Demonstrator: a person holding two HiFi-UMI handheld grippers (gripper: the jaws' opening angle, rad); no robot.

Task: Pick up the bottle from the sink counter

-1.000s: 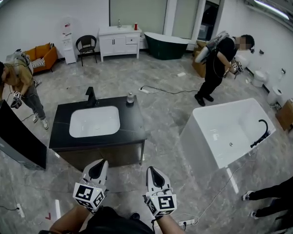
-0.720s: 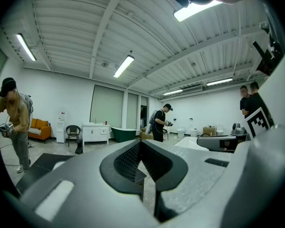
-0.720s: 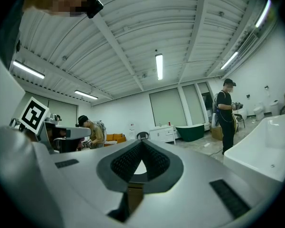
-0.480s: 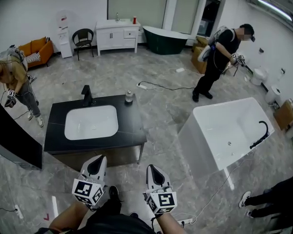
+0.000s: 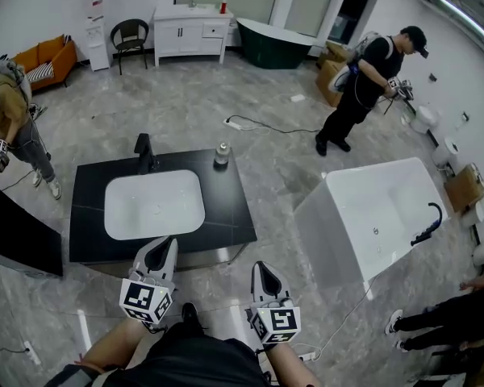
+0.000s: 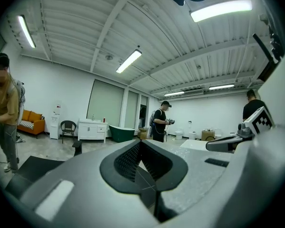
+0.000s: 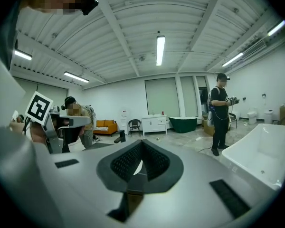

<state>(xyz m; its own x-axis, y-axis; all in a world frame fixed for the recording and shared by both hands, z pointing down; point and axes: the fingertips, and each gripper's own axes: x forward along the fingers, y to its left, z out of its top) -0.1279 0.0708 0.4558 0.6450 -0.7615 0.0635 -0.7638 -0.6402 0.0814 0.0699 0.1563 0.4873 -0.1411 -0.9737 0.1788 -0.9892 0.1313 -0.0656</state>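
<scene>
A small clear bottle (image 5: 222, 153) with a dark cap stands upright at the back right of the black sink counter (image 5: 234, 208), beside the white basin (image 5: 155, 205) and right of the black faucet (image 5: 143, 151). My left gripper (image 5: 163, 246) is shut and empty, hovering over the counter's front edge. My right gripper (image 5: 260, 269) is also shut and empty, just off the counter's front right corner. Both are well short of the bottle. In the left gripper view the jaws (image 6: 141, 142) meet tip to tip; the right gripper view shows the same (image 7: 142, 142). Neither gripper view shows the bottle.
A white bathtub (image 5: 379, 216) stands to the right, with a cable (image 5: 266, 127) lying on the floor behind the counter. A dark panel (image 5: 16, 232) leans at the left. One person (image 5: 363, 87) stands at the back right, another person (image 5: 8, 111) at the left. A white vanity (image 5: 189, 27) is far back.
The view has closed in on the sink counter, and both grippers now sit at its front edge. The person at the back right has stepped further away.
</scene>
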